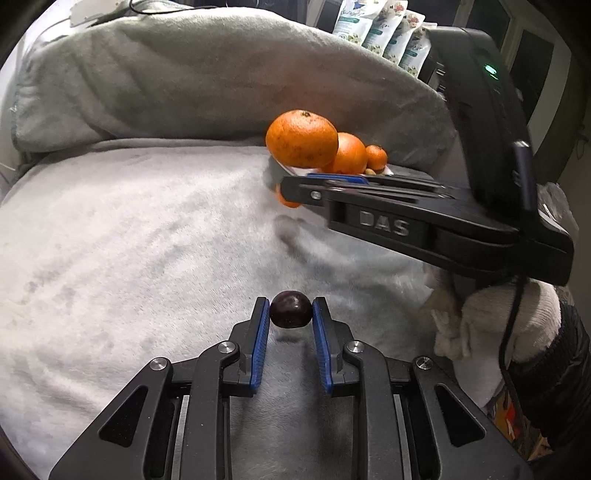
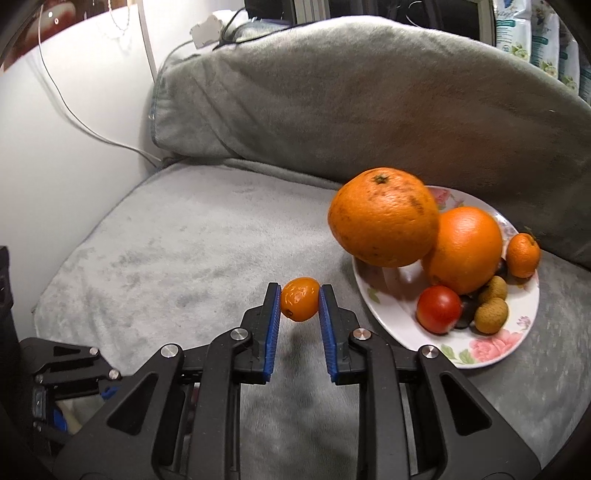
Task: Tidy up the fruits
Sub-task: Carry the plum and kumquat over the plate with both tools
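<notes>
My left gripper [image 1: 290,309] is shut on a small dark purple fruit [image 1: 290,309], held just above the grey blanket [image 1: 129,240]. My right gripper [image 2: 300,300] is shut on a small glossy orange kumquat [image 2: 300,300], lifted off the blanket left of the flowered plate [image 2: 491,350]. The plate holds a large orange [image 2: 384,221], a second orange [image 2: 465,249], a small mandarin [image 2: 522,254], a red tomato [image 2: 439,308], two brown longans [image 2: 491,315] and dark fruits partly hidden. In the left wrist view the right gripper [image 1: 284,192] reaches in from the right, in front of the oranges [image 1: 303,138].
A grey pillow [image 2: 351,96] rises behind the plate. White wall with a cable [image 2: 74,114] stands at left. Snack packets [image 1: 384,29] line the back right. A gloved hand [image 1: 491,325] holds the right gripper's handle.
</notes>
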